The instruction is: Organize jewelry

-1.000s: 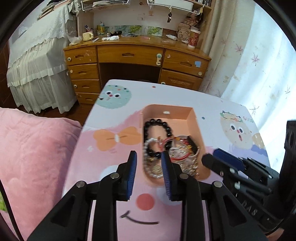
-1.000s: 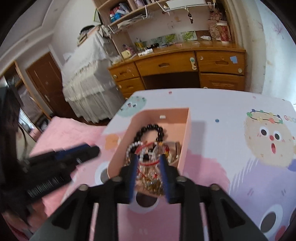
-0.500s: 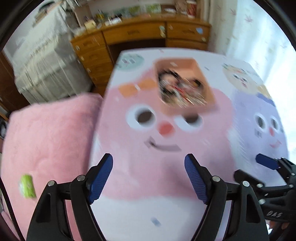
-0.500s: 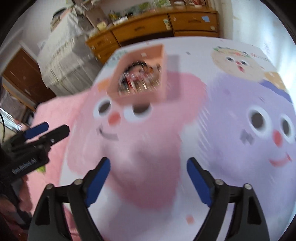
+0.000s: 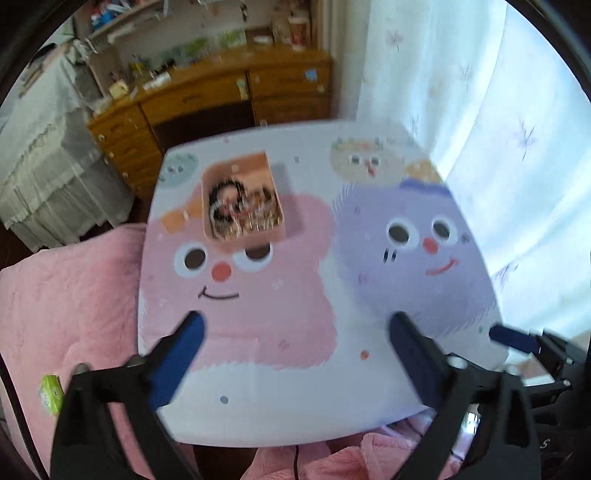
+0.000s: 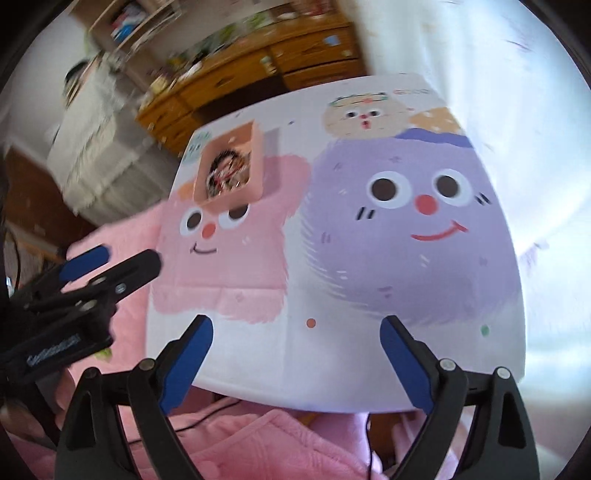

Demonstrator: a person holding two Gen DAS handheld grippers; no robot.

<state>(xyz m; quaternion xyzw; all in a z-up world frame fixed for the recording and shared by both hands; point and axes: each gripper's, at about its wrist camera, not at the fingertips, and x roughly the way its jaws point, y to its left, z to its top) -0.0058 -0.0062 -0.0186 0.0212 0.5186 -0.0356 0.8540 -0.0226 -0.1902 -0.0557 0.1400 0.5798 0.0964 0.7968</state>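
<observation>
Both tongs stood wide apart and empty over the near edge of the tabletop (image 5: 258,387): left tongs (image 5: 295,332), right tongs (image 6: 297,332). The pink jewelry tray (image 5: 275,230) lay far off, its tangled bracelets (image 5: 225,197) blurred. Only the left view showed a green packet (image 5: 51,393) on the pink bed (image 5: 74,295).

Wooden desk (image 5: 221,99) against far wall, drawers both sides, open kneehole in middle; clutter on top, blurred. Shelf (image 5: 122,22) above desk holds books or papers, not legible. White frilled cloth (image 5: 40,158) drapes furniture left of desk. Sheer white curtain (image 5: 480,129) with small floral marks on right, strongly backlit by daylight. Pink fuzzy blanket (image 5: 62,295) at left and bottom. Dark wood door (image 6: 33,206) at far left in right wrist view.
</observation>
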